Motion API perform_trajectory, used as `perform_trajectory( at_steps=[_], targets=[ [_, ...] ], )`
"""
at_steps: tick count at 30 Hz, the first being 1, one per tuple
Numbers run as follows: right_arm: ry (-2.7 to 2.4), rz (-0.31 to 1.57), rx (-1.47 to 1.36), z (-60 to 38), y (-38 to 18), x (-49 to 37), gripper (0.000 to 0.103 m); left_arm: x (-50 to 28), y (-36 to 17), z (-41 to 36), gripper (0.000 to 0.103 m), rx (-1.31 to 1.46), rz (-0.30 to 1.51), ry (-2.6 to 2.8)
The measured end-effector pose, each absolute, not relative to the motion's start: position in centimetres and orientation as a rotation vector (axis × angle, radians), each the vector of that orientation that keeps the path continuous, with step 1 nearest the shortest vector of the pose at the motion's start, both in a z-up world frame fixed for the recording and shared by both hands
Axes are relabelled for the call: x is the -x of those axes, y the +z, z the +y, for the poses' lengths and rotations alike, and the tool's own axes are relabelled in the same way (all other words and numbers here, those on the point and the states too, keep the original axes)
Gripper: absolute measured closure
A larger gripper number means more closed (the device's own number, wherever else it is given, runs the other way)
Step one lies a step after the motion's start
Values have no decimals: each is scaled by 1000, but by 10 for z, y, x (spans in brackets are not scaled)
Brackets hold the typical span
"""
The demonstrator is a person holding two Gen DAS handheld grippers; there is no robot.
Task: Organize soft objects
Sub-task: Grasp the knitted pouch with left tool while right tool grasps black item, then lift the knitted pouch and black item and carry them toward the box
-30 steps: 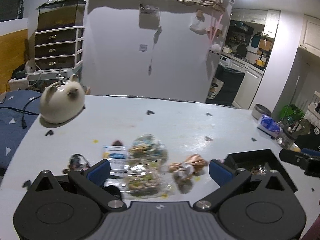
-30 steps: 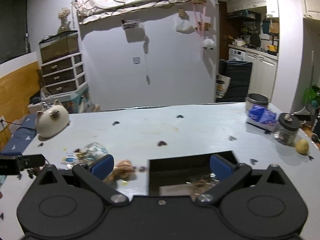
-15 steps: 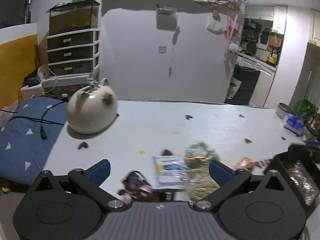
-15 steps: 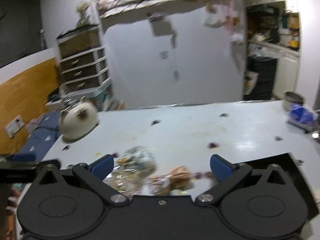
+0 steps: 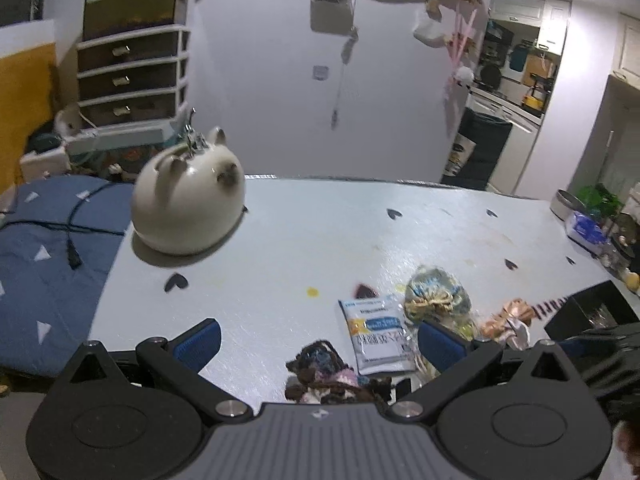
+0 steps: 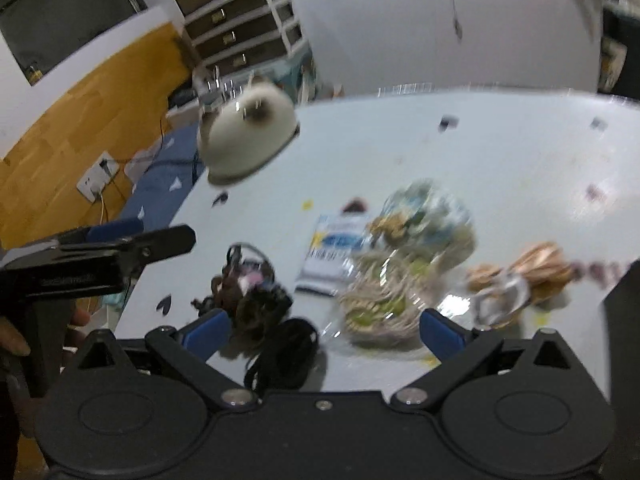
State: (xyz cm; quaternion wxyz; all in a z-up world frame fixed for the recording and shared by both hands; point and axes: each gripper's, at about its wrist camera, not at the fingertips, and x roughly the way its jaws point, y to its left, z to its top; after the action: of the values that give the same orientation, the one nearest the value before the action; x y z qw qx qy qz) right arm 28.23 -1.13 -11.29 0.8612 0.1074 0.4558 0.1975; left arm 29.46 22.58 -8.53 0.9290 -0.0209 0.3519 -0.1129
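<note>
- Nearest the cameras: the left gripper [image 5: 318,342] and the right gripper [image 6: 323,328] hang over the table's [image 5: 320,240] near edge, both with jaws spread and holding nothing.
- Just ahead, a tangle of dark hair ties [image 6: 256,296] lies between the left gripper's fingers.
- Beyond it sit a flat printed packet [image 5: 376,334], clear bagged scrunchies [image 6: 424,220] and a tan scrunchie [image 6: 532,276].
- The black box [image 5: 592,314] waits at right.
- Judged: a reach-to-pick step; next, lower and close on one soft item.
- Farthest: a round cat plush [image 5: 188,210].
</note>
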Motion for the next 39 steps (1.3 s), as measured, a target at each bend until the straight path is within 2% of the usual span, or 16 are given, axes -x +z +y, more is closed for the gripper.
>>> perform_trajectory(
  at_steps=[2, 6, 9, 14, 20, 24, 33, 35, 39],
  targets=[
    [410, 1019, -261, -4, -125, -290, 11, -296, -89, 228, 0, 50, 740, -248],
    [401, 1113, -320, 7, -145, -300, 20, -294, -99, 232, 3, 61, 775, -275],
    [403, 1166, -355, 15, -157, -305, 29, -293, -106, 236, 10, 76, 801, -290],
    [407, 1251, -440, 23, -177, -310, 57, -296, -115, 240, 12, 90, 838, -305],
    [433, 1250, -504, 16, -181, -311, 80, -305, -123, 231, 12, 64, 884, -352],
    [433, 1234, -470, 10, -174, -309, 82, -315, -132, 220, 13, 25, 923, -393],
    [416, 1193, -376, -5, -160, -297, 82, -332, -155, 201, 33, -76, 1030, -398],
    [415, 1182, -360, -5, -157, -295, 82, -331, -158, 199, 42, -78, 1041, -397],
    [405, 1176, -346, -7, -155, -292, 82, -326, -159, 198, 50, -57, 1043, -372]
  ],
)
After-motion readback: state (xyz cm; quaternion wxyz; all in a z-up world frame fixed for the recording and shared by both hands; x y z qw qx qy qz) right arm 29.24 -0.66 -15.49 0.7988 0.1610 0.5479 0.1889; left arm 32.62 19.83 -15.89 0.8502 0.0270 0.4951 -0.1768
